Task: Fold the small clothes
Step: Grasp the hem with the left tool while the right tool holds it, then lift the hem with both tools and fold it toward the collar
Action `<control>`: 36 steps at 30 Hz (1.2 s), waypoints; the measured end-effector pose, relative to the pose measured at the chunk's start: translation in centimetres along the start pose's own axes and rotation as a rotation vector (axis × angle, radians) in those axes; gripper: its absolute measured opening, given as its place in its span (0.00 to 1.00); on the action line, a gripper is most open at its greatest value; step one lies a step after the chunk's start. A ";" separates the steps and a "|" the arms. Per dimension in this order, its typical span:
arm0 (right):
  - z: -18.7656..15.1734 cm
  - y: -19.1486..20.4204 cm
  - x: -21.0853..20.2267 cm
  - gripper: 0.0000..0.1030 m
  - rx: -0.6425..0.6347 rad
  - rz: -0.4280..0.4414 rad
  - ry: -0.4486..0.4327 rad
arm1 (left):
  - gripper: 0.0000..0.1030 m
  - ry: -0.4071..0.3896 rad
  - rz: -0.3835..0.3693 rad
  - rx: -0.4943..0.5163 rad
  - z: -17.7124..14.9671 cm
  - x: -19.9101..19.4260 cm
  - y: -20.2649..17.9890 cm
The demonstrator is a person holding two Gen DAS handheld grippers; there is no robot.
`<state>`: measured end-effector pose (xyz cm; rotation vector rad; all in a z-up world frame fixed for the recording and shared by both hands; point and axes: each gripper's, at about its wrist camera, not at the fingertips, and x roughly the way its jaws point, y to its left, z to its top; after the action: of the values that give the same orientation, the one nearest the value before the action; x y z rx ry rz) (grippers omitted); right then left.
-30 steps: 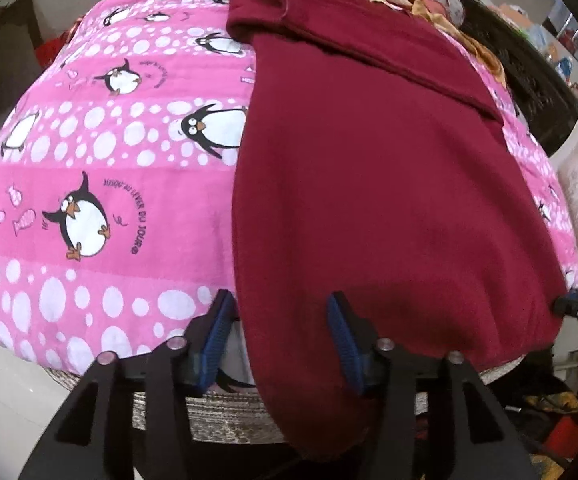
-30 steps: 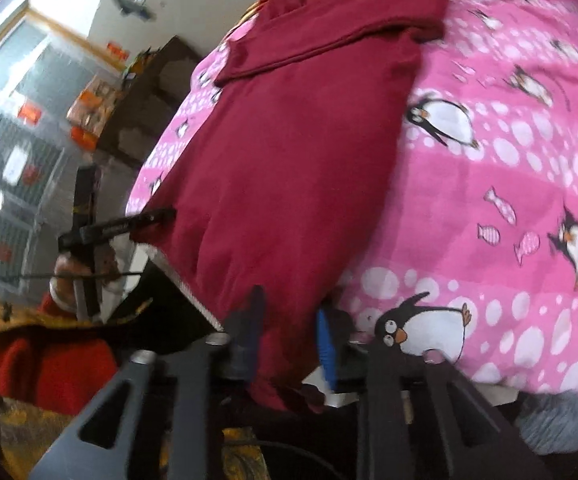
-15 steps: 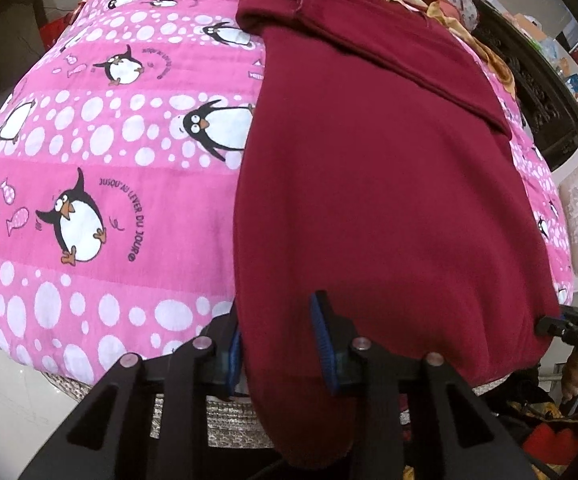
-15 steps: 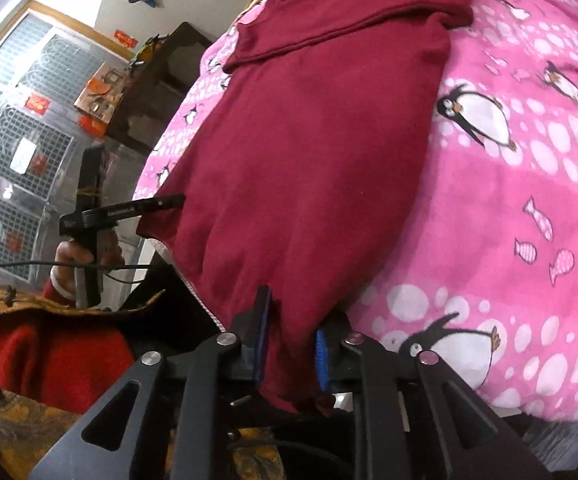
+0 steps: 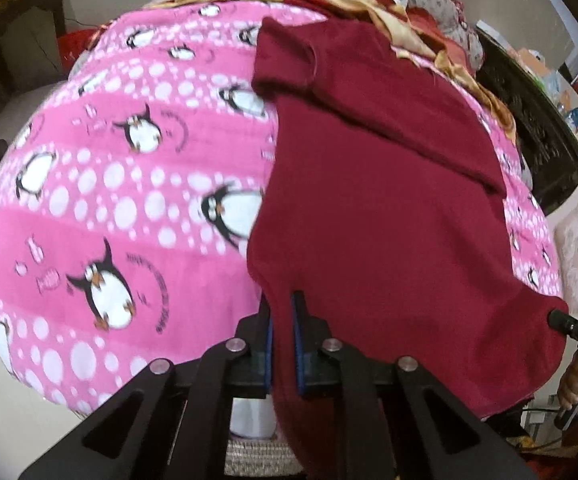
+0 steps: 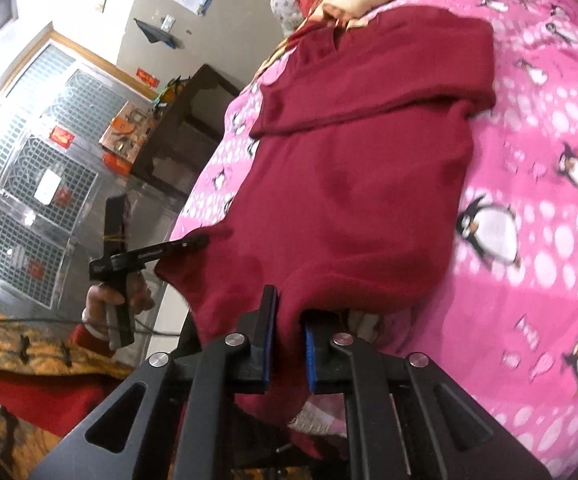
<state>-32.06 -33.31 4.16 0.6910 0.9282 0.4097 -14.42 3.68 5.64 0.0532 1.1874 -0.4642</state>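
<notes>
A maroon garment [image 5: 377, 200] is spread on a pink penguin-print blanket [image 5: 129, 208]. Its near hem is pinched at both corners by the left gripper [image 5: 282, 320] and right gripper [image 6: 289, 320]. The corners are best lifted evenly and carried toward the collar.

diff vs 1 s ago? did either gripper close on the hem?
Yes. The left gripper went from wide open to clamped on the near hem of the dark red knit garment. The right gripper, already nearly shut on the other hem corner, tightened. Both corners now look lifted off the edge. Unchanged: the sleeve stays folded across the top, and the pink penguin-print blanket stays spread underneath.
</notes>
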 end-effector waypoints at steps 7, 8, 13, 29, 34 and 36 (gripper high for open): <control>1.2 -1.3 -1.1 0.22 0.026 -0.050 -0.098 | 0.08 -0.052 0.002 -0.008 1.7 -0.6 -0.4; 1.4 -1.6 -1.4 0.22 0.033 -0.054 -0.114 | 0.08 -0.058 0.000 -0.010 1.9 -0.7 -0.3; 1.5 -2.3 -2.3 0.22 0.058 -0.076 -0.178 | 0.08 -0.089 -0.014 -0.029 2.7 -0.9 -0.4; 5.2 -2.6 -3.1 0.21 0.113 -0.156 -0.327 | 0.07 -0.187 -0.012 -0.054 6.4 -1.0 -0.8; 7.0 -1.9 -3.0 0.21 0.062 -0.199 -0.332 | 0.07 -0.207 0.001 -0.049 8.2 -0.7 -1.1; 7.8 -1.8 -3.2 0.21 0.057 -0.202 -0.345 | 0.07 -0.219 0.002 -0.046 9.0 -0.6 -1.5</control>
<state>-27.25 -39.35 7.94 0.6859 0.6753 0.0803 -7.19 -0.01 9.94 -0.0357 0.9826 -0.4293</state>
